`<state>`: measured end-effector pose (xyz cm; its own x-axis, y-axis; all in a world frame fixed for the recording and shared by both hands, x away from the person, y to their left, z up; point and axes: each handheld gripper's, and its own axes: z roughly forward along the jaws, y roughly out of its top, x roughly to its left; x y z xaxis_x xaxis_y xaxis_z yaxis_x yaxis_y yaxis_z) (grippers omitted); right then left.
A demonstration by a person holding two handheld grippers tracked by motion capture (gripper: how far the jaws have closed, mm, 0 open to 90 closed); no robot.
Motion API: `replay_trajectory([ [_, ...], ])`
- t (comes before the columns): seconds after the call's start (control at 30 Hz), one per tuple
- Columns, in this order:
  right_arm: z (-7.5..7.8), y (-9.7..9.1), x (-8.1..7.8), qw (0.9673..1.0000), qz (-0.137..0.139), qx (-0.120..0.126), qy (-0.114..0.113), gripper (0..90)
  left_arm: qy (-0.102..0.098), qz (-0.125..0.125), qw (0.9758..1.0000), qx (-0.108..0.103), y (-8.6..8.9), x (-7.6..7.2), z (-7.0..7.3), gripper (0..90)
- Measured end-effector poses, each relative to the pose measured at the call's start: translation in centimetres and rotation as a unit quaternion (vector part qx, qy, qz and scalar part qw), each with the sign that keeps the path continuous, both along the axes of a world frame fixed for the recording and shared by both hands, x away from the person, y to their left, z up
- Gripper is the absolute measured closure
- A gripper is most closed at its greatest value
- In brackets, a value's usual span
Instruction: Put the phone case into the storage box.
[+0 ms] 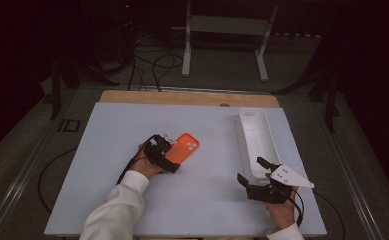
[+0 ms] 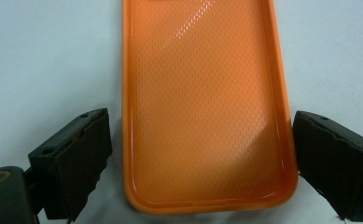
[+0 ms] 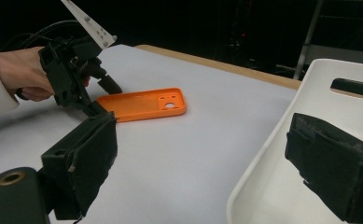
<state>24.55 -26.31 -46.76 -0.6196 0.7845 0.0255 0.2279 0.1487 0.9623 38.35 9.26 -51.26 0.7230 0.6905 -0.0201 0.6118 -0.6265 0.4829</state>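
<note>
An orange phone case (image 1: 184,147) lies hollow side up on the white table top (image 1: 132,200), left of centre. My left gripper (image 1: 172,154) is at its near end, held in a hand with a white sleeve. In the left gripper view the case (image 2: 202,107) lies between the two jaws of the gripper (image 2: 200,121); there is a small gap at the left jaw, and the right jaw is at the case's edge. My right gripper (image 1: 252,171) stands open at the near end of the white tray (image 1: 247,115), nothing between its jaws. In the right gripper view that gripper (image 3: 202,123) faces the case (image 3: 142,103) and the left gripper (image 3: 105,99).
The long white tray (image 3: 282,130) runs front to back at the table's right side and looks empty. A wooden strip (image 1: 182,97) borders the far edge. Behind the table are cables and a metal stand (image 1: 222,25) on the floor.
</note>
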Motion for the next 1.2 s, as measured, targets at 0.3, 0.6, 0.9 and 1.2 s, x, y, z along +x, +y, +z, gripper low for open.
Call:
replay_trajectory([
  [0.3, -0.03, 0.04, 0.02, 1.0000, 0.000, 0.000, 0.002, 9.1, 0.004, -0.008, 0.9999, 0.011, -0.08, 0.06, 0.09, 9.2],
  [0.6, -0.10, 0.13, 0.16, 1.0000, 0.000, -0.003, 0.003, 9.1, 0.007, -0.019, 0.9996, 0.019, -0.29, 0.19, 0.16, 10.5],
  [0.9, -0.07, 0.04, 0.15, 1.0000, -0.001, -0.003, 0.005, 9.1, 0.012, -0.026, 0.9993, 0.023, -0.41, 0.28, 0.35, 14.0],
  [1.2, -0.07, 0.00, 0.14, 1.0000, -0.002, -0.004, 0.005, 9.1, 0.009, -0.026, 0.9995, 0.016, -0.27, 0.22, 0.37, 15.2],
])
